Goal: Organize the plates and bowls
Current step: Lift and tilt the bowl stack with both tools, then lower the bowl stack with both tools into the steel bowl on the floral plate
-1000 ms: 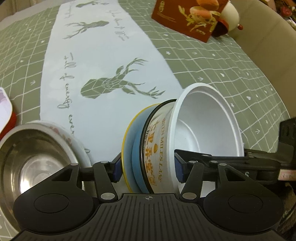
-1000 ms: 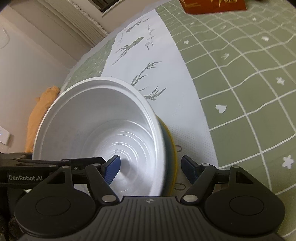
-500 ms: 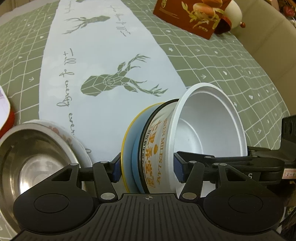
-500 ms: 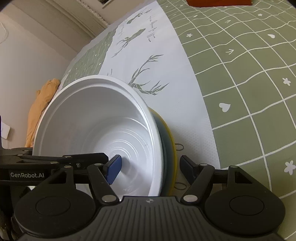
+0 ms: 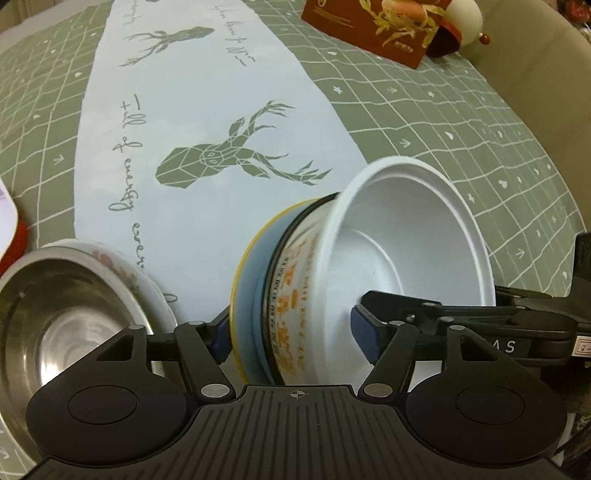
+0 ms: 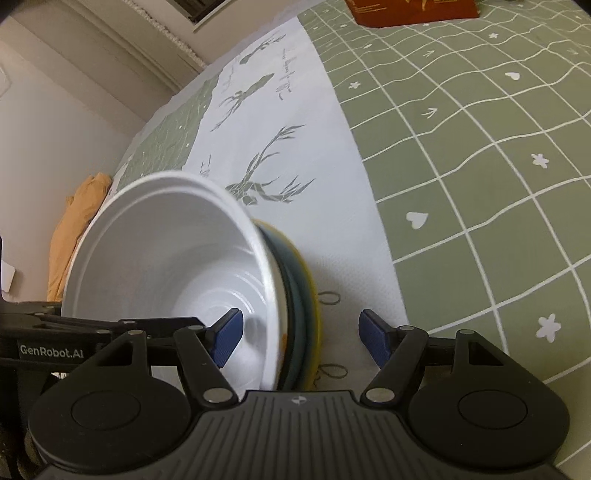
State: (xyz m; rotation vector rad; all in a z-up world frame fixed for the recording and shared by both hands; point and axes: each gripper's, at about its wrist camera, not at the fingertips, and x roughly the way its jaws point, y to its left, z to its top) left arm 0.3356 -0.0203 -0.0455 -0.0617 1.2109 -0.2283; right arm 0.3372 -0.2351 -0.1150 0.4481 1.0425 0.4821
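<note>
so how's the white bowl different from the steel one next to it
The white bowl is tipped on its side, nested in a blue and yellow dish between the tools; the steel bowl sits upright in a floral-rimmed bowl. The white bowl is matte with orange print outside; the steel bowl is shiny and reflective. Both are round, empty and nested in another dish.

Two nested stacks: one white paper bowl (image 5: 413, 236) in one yellow-rimmed blue bowl (image 5: 245, 295) (both tipped sideways), one shiny steel bowl (image 5: 62, 314) in one floral plate (image 5: 147, 288); one red box (image 5: 373, 29).
</note>
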